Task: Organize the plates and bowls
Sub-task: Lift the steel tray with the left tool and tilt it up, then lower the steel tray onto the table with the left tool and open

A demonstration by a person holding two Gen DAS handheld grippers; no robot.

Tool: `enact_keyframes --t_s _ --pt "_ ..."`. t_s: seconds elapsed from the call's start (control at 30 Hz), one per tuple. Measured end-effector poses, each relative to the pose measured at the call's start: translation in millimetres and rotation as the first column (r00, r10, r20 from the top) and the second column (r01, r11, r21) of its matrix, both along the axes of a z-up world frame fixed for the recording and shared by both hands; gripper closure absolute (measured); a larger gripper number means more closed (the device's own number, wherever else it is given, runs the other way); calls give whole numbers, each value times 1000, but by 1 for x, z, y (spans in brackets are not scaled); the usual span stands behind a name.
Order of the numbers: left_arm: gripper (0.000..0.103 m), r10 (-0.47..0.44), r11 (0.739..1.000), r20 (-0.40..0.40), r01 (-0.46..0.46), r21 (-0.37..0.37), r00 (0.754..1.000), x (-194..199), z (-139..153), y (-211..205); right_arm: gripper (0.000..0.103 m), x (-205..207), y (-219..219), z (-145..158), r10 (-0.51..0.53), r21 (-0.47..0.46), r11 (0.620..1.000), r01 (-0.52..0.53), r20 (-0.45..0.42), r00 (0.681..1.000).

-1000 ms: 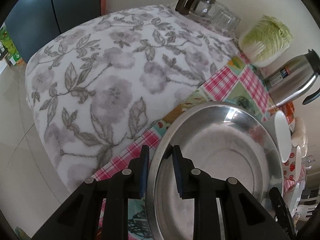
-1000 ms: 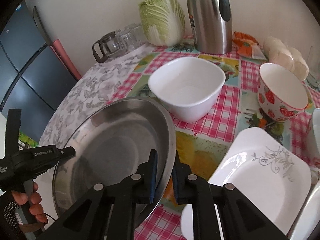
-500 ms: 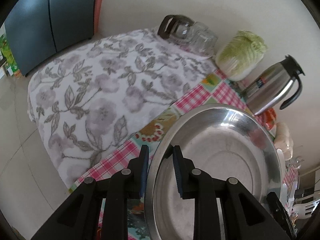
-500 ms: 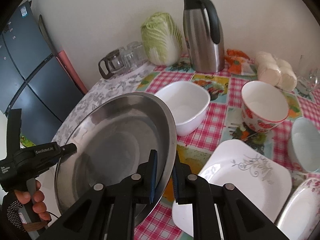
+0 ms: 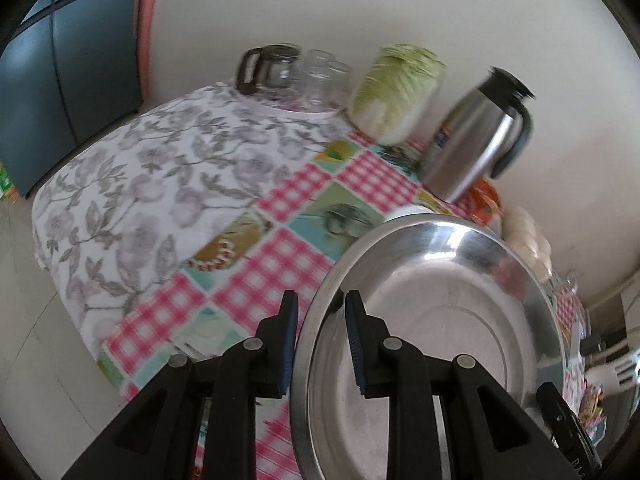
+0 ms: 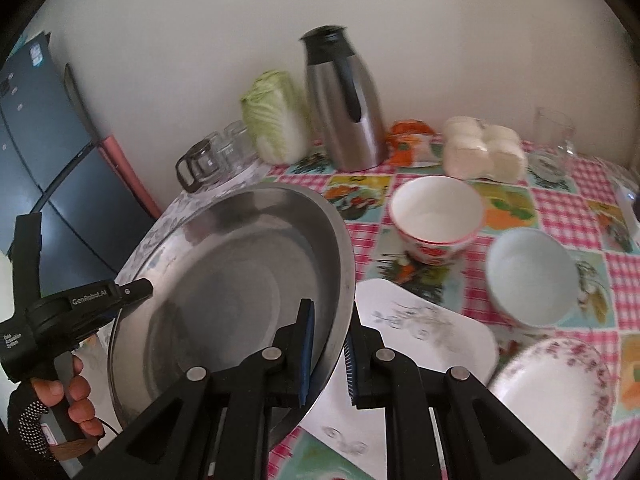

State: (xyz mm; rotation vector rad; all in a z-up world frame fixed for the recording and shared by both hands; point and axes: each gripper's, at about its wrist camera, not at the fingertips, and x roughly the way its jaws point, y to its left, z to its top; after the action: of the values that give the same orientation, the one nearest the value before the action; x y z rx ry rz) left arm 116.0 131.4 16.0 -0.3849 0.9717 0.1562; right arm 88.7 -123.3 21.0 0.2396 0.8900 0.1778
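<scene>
A large steel basin (image 6: 240, 288) is held in the air between both grippers, above the table. My left gripper (image 5: 320, 340) is shut on its left rim; the basin's inside (image 5: 432, 320) fills that view's lower right. My right gripper (image 6: 328, 344) is shut on its right rim. The left gripper's body (image 6: 80, 308) shows at the basin's far side. On the table lie a white square plate (image 6: 420, 328), a strawberry bowl (image 6: 436, 216), a pale blue bowl (image 6: 532, 276) and a floral plate (image 6: 556, 396).
A steel thermos (image 6: 344, 100), a cabbage (image 6: 276, 120), glass cups with a jug (image 6: 216, 156), white buns (image 6: 484, 152) and a glass pitcher (image 6: 556, 136) stand along the wall. A dark fridge (image 5: 60, 64) stands left. The table's floral-cloth end (image 5: 140, 184) drops to the floor.
Both grippers have lifted the basin higher and moved it right. The white bowl beside it has gone out of sight behind it; the blue bowl and floral plate have come into view.
</scene>
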Motion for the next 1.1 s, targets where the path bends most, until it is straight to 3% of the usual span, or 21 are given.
enact_keyframes --t_s 0.47,0.67,1.1 --pt "78 -183 983 -15 184 23 983 -5 -5 -89 88 -41 -78 6 -145 4 989 145 -4 989" --pt "78 -216 976 -67 216 -7 974 -1 -21 -104 88 -49 -95 -5 -172 11 985 173 -32 985" --pt "78 -220 975 -172 224 5 960 10 -51 -107 88 -42 -97 -42 -183 8 983 185 -135 974"
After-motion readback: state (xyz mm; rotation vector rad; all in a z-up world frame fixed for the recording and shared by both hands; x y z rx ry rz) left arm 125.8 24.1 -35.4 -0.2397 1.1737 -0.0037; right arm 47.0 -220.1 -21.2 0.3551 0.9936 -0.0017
